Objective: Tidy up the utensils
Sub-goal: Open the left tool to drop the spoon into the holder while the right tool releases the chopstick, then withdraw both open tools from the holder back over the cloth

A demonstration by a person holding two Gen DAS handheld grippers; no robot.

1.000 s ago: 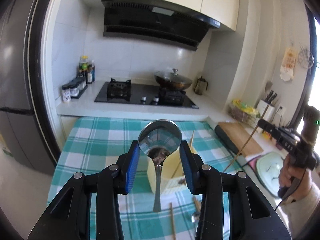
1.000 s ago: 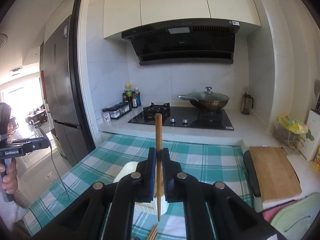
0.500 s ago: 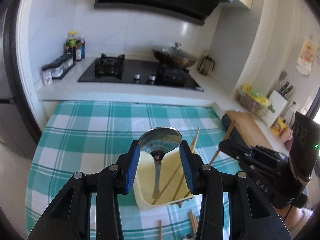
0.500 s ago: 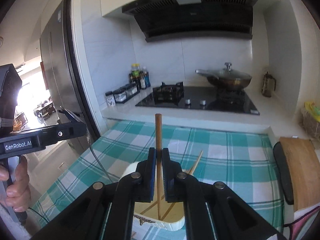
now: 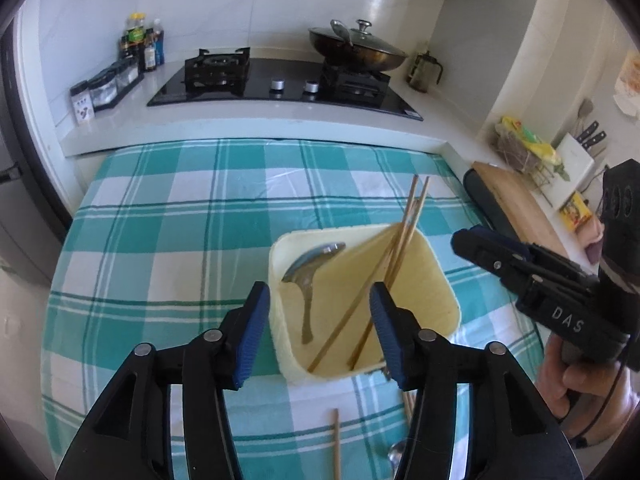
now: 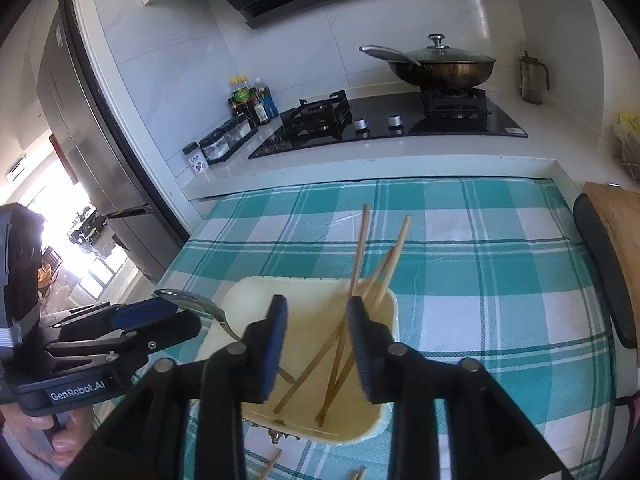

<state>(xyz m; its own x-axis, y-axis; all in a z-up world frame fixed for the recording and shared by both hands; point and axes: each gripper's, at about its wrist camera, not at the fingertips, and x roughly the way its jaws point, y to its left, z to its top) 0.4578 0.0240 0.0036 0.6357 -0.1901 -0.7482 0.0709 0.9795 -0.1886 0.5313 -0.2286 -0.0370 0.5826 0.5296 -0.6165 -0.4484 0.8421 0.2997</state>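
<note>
Left wrist view: left gripper [image 5: 316, 332] released, jaws just widened, nothing between.
Metal spoon [image 5: 310, 276]: ahead of it, inside pale yellow square plastic container [image 5: 440, 276].
Right gripper [image 6: 318, 344]: spread, just opened, empty.
Wooden chopsticks [image 6: 360, 280]: leaning in container beyond its right finger.

A loose chopstick [image 5: 336, 444] and a second spoon [image 5: 397, 460] run off the left wrist view's bottom edge; the left gripper [image 5: 316, 330] hides the cream bin's [image 5: 280, 344] near corners; spice jar [image 5: 83, 102] labels unreadable.
</note>
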